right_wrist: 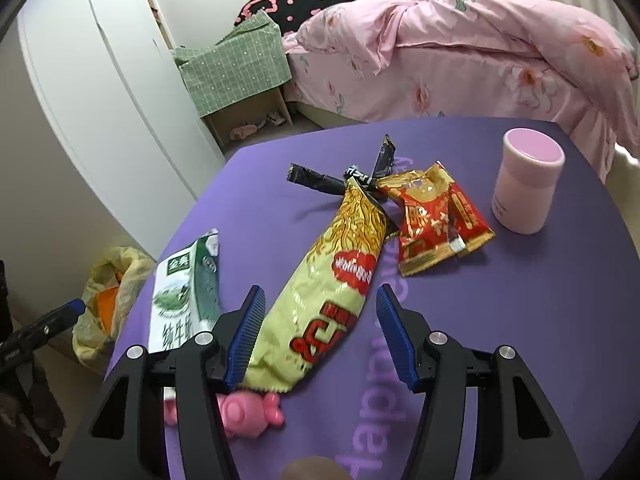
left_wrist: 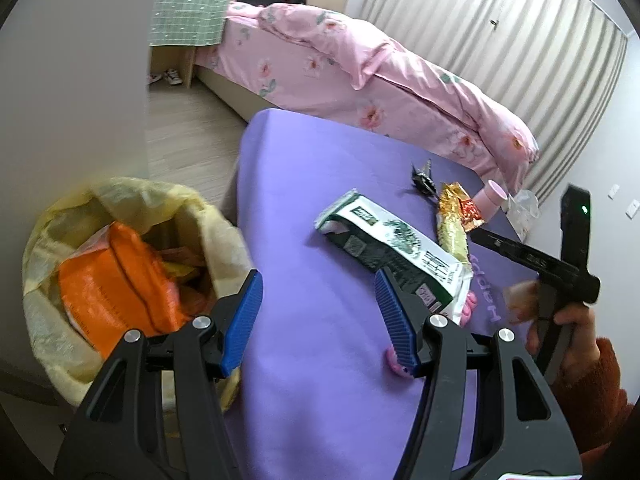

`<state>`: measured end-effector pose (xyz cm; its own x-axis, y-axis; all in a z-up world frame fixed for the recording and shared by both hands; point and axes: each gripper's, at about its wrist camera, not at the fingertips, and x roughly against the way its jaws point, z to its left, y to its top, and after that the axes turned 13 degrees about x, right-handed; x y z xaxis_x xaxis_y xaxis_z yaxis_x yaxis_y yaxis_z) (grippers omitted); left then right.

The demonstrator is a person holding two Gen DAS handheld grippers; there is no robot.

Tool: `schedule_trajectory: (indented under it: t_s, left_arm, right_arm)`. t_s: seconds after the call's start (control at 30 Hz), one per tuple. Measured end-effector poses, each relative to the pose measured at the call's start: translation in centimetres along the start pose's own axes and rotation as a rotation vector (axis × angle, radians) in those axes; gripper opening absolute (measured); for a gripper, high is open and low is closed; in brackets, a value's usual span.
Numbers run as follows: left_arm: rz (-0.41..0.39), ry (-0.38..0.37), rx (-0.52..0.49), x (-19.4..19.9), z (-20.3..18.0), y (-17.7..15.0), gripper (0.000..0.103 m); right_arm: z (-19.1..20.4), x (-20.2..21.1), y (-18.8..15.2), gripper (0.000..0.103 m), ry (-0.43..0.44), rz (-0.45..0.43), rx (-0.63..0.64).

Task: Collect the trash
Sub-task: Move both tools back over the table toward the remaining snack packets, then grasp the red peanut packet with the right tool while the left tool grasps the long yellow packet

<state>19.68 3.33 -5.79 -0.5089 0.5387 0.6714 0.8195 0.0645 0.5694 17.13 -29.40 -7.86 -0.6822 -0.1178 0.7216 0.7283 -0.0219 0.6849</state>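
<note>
Crinkly yellow-green foil snack wrapper [right_wrist: 320,300] lies between the right gripper [right_wrist: 320,334]'s parted jaws, so closing could snag the purple surface [right_wrist: 520,340]; left gripper [left_wrist: 318,322] gapes empty.

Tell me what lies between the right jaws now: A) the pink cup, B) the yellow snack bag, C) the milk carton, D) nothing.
B: in the right wrist view the yellow snack bag lies between the open jaws, with the milk carton off to one side.
</note>
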Motion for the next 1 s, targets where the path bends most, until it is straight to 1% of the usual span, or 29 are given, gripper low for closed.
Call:
schedule_trajectory:
  t_s: [0.03, 0.1, 0.2, 0.33, 0.4, 0.5, 0.53, 0.6, 0.63, 0.67, 0.8, 0.87, 1.0]
  left_arm:
    - [0.005, 0.001, -0.006, -0.2, -0.2, 0.1, 0.055]
    - [0.017, 0.0, -0.016, -0.8, -0.7, 0.2, 0.055]
    - [0.03, -0.025, -0.032, -1.6, -1.3, 0.8, 0.056]
    - [0.032, -0.115, -0.072, -2.9, -3.8, 2.6, 0.058]
    - [0.031, -0.155, -0.086, -3.7, -5.4, 3.2, 0.058]
    - [0.046, -0.184, -0.11, -4.7, -7.4, 3.3, 0.059]
    - [0.054, -0.184, -0.123, -5.2, -8.0, 3.2, 0.059]
    - [0.078, -0.18, -0.152, -6.3, -9.2, 2.8, 0.059]
    - [0.089, -0.177, -0.162, -6.7, -9.6, 2.7, 0.059]
    - [0.103, -0.174, -0.173, -7.2, -10.0, 2.6, 0.059]
    - [0.148, -0.165, -0.201, -9.0, -11.7, 2.2, 0.059]
    - [0.147, -0.163, -0.191, -9.2, -11.9, 2.1, 0.059]
    - [0.135, -0.138, -0.162, -9.1, -11.7, 1.8, 0.059]
  right_arm:
    - [0.0, -0.2, 0.3, 0.054, -0.003, 0.005, 0.002]
    - [-0.3, 0.1, 0.7, 0.054, -0.025, -0.018, 0.009]
    - [-1.4, 1.0, 1.5, 0.054, -0.103, -0.059, 0.052]
    - [-3.3, 0.4, 2.3, 0.054, -0.167, -0.051, 0.126]
    - [-4.1, -0.9, 2.6, 0.054, -0.194, -0.022, 0.176]
    - [-5.1, -2.7, 2.7, 0.054, -0.201, 0.025, 0.193]
    - [-5.7, -3.2, 2.7, 0.054, -0.188, 0.035, 0.177]
    - [-6.9, -3.6, 2.4, 0.054, -0.117, 0.037, 0.12]
    - [-7.0, -3.4, 2.3, 0.046, -0.107, 0.037, 0.108]
    - [-7.0, -3.1, 2.1, 0.037, -0.099, 0.034, 0.104]
    - [-6.4, -0.5, 0.3, 0.033, -0.107, 0.049, 0.112]
    - [-6.2, 1.4, -1.1, 0.031, -0.095, 0.054, 0.102]
    - [-5.3, 4.6, -4.3, 0.031, -0.116, 0.067, 0.098]
